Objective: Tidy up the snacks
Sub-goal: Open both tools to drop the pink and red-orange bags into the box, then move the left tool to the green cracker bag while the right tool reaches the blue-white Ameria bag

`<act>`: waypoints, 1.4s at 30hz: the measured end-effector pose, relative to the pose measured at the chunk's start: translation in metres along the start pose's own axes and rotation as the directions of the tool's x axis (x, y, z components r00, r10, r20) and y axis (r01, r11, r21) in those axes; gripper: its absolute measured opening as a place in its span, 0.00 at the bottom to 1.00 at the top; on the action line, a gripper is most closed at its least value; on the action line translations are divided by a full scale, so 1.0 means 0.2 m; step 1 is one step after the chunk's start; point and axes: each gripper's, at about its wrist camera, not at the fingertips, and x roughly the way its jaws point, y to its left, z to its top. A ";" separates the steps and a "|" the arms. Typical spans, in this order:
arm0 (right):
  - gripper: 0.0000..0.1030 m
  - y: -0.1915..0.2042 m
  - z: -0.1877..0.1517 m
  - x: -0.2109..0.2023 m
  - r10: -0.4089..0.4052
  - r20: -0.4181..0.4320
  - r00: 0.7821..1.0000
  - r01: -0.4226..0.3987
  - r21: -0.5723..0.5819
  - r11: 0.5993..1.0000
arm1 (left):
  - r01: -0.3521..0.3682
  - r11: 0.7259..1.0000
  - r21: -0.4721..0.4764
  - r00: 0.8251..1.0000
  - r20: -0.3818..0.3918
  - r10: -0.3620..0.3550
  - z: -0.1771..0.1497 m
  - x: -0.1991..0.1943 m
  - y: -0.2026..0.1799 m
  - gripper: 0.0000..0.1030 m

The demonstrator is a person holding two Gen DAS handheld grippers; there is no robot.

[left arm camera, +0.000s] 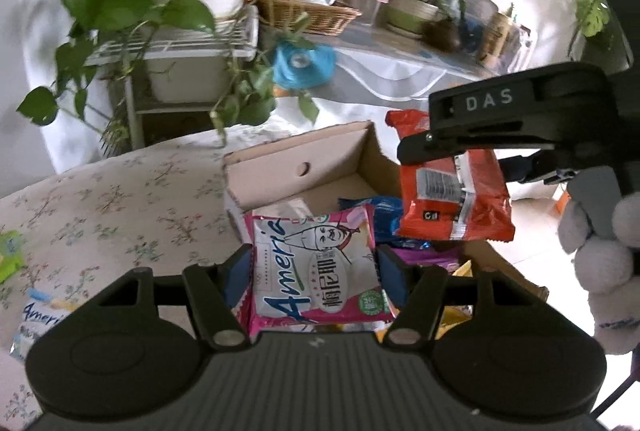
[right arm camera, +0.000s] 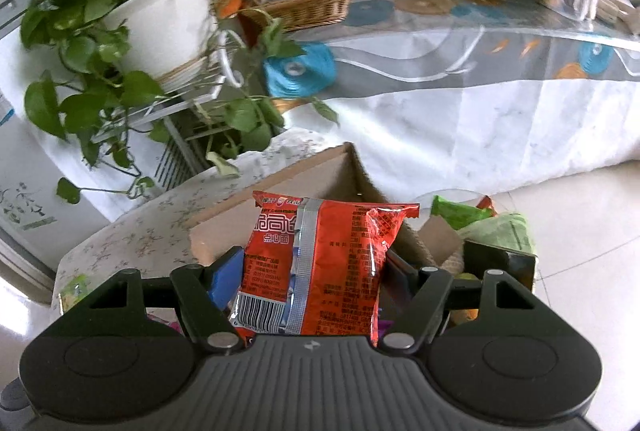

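Left gripper [left arm camera: 314, 273] clamping pink packet [left arm camera: 320, 271]; right gripper [right arm camera: 316, 271] pinching orange packet [right arm camera: 320, 267], both hovering over box [left arm camera: 304, 167]. Light, crinkly, slippery; gripping mid-body, gently.

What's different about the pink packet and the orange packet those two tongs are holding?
The pink packet has a white panel with blue lettering and a cartoon figure; the orange packet shows small print, a silver seam and a barcode. The left tongs hold the pink one low over the cardboard box; the right tongs hold the orange one higher. Both are sealed snack bags, each clamped by the tongs.
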 end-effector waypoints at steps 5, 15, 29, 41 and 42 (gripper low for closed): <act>0.76 -0.05 0.00 -0.01 -0.012 0.008 1.000 0.011 0.034 0.999 | 0.000 1.000 0.013 1.000 0.007 0.000 0.02 0.05 -0.05 0.63; 0.76 -0.09 -0.01 0.02 -0.037 -0.020 0.999 0.038 0.061 0.997 | -0.018 1.000 -0.014 1.000 0.008 0.018 0.04 0.22 -0.06 0.70; 0.85 -0.09 0.00 0.03 -0.046 -0.024 0.999 0.048 0.087 0.995 | -0.115 0.993 0.019 0.992 -0.050 0.116 0.07 0.16 -0.04 0.95; 0.86 -0.01 0.01 0.03 -0.009 -0.029 1.000 0.011 0.055 0.998 | -0.178 0.983 0.047 0.979 -0.088 0.182 0.04 0.07 0.05 0.96; 0.86 0.00 0.01 0.03 -0.007 -0.031 1.000 0.008 0.052 0.999 | -0.184 0.982 0.042 0.978 -0.094 0.188 0.03 0.06 0.07 0.96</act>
